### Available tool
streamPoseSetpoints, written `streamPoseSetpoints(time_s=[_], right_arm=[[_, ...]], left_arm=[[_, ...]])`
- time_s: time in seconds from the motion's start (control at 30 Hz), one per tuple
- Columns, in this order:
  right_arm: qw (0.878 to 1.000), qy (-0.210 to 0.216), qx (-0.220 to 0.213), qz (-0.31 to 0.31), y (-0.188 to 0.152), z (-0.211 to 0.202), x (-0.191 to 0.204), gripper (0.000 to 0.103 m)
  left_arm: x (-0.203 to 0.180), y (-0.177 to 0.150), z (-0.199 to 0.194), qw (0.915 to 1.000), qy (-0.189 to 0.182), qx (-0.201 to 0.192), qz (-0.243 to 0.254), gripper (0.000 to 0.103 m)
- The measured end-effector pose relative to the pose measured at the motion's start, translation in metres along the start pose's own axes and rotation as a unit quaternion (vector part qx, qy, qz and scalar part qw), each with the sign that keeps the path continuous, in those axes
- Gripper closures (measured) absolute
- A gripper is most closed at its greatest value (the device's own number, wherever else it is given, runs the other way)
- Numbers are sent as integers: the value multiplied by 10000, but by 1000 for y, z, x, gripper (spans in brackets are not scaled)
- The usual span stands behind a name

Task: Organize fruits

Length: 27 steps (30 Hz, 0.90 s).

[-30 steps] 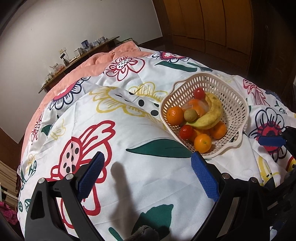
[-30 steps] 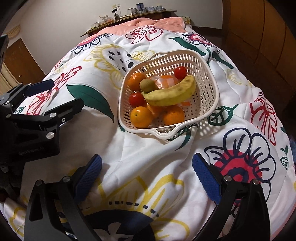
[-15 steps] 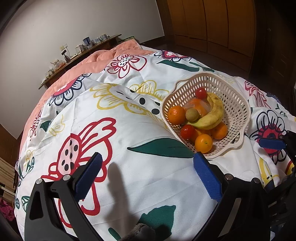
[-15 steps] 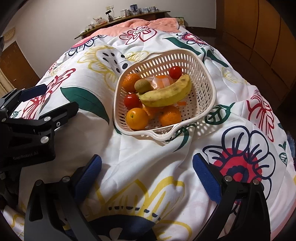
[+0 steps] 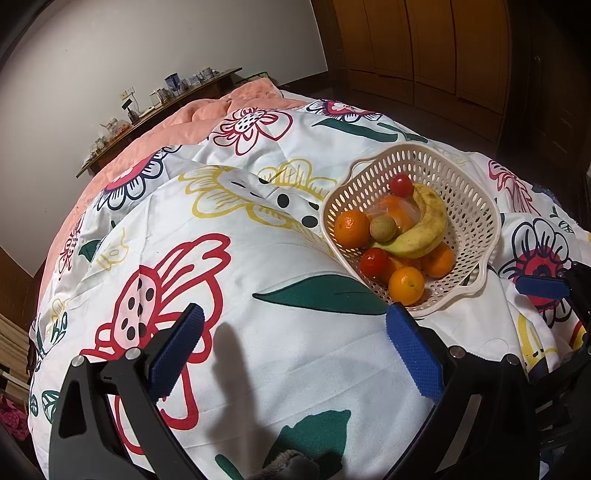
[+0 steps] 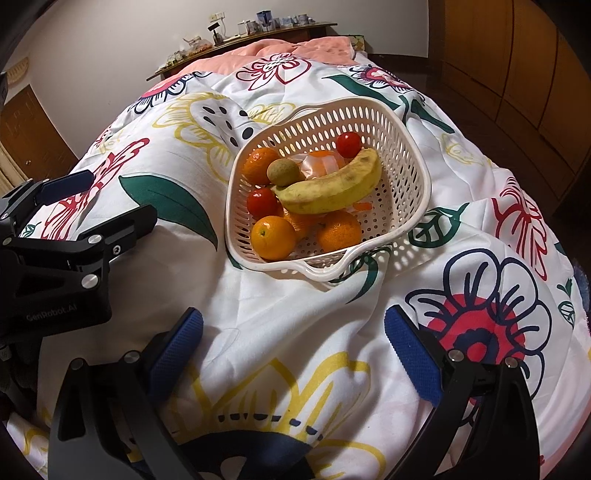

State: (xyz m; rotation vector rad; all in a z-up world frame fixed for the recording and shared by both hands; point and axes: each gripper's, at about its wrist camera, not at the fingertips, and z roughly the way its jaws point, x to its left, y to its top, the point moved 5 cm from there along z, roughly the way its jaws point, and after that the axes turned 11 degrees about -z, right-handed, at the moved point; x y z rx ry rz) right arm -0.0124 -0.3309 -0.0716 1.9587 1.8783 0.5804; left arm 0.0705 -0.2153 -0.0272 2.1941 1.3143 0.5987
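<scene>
A cream perforated basket (image 6: 413,192) sits on a flowered quilt (image 6: 295,332) on a bed. It holds a banana (image 6: 332,188), oranges (image 6: 273,238), two tomatoes (image 6: 349,144), a small brown-green fruit (image 6: 283,172) and a plastic-wrapped orange piece (image 6: 319,162). The basket also shows in the left wrist view (image 5: 469,206). My left gripper (image 5: 293,345) is open and empty, above the quilt, left of the basket. My right gripper (image 6: 293,339) is open and empty, in front of the basket. The left gripper also shows in the right wrist view (image 6: 55,254).
A pink blanket (image 6: 295,46) covers the far end of the bed. A wooden shelf (image 6: 258,33) with small items runs along the back wall. Wooden wardrobe doors (image 5: 443,55) stand to the right. The bed drops off at the right edge.
Both grippers have drawn back slightly and lifted; the basket looks a little farther and lower in view. Nothing was grasped or moved.
</scene>
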Motion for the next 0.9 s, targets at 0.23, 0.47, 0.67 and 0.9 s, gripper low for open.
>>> streamPoseSetpoints(time_s=[0.23, 0.47, 0.67, 0.9], right_arm=[[10000, 0, 0, 0, 0, 0, 0, 5], [10000, -1, 0, 0, 0, 0, 0, 5], [10000, -1, -1, 1, 0, 0, 0, 5], [10000, -1, 0, -1, 0, 0, 0, 5]], left_arm=[[0, 0, 0, 10000, 9, -18, 18, 3], [0, 0, 0, 10000, 15, -23, 24, 3], [0, 0, 0, 10000, 18, -20, 20, 3], [0, 0, 0, 10000, 13, -19, 18, 3]])
